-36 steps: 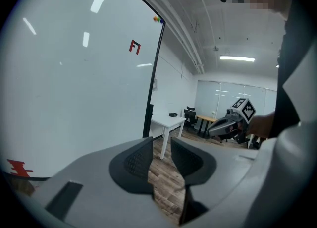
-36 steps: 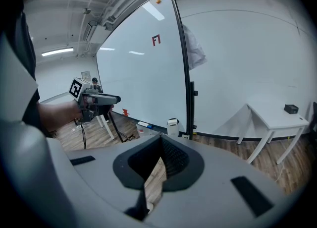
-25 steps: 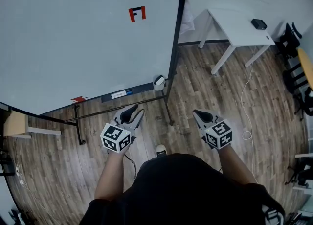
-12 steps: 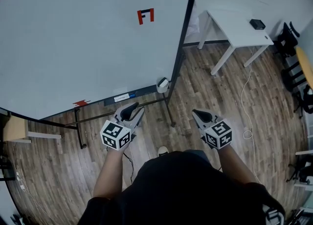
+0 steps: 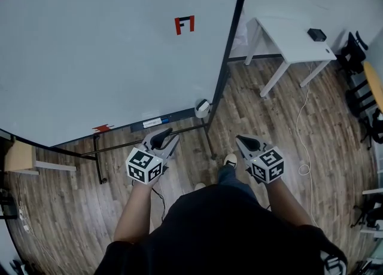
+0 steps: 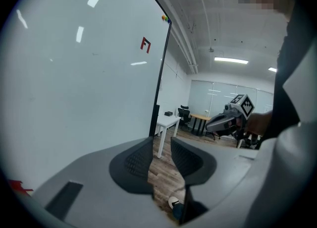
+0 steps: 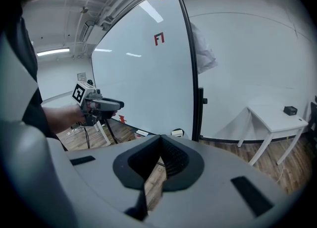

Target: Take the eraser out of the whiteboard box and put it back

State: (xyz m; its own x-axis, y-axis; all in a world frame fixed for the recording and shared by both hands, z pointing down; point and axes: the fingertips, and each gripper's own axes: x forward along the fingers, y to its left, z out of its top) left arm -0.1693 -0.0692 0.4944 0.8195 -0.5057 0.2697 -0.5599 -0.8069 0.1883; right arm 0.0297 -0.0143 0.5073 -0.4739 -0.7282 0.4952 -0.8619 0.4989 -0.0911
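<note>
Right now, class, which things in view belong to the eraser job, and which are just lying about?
Belong to the job:
- whiteboard
- white box at the right end of its tray (the eraser is too small to make out)
- left gripper
- right gripper

Just lying about:
- white table
- black device on it
- cable on the floor
- chair

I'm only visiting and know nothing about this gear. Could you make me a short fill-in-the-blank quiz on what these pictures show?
1. The left hand-held gripper and the right hand-held gripper both hold ___.
2. In the head view, the small white box sits at the lower ___ corner of the whiteboard.
3. A small black object lies on the white ___.
4. The floor is laid with ___ planks.

Missing words: nothing; right; table; wooden.
</note>
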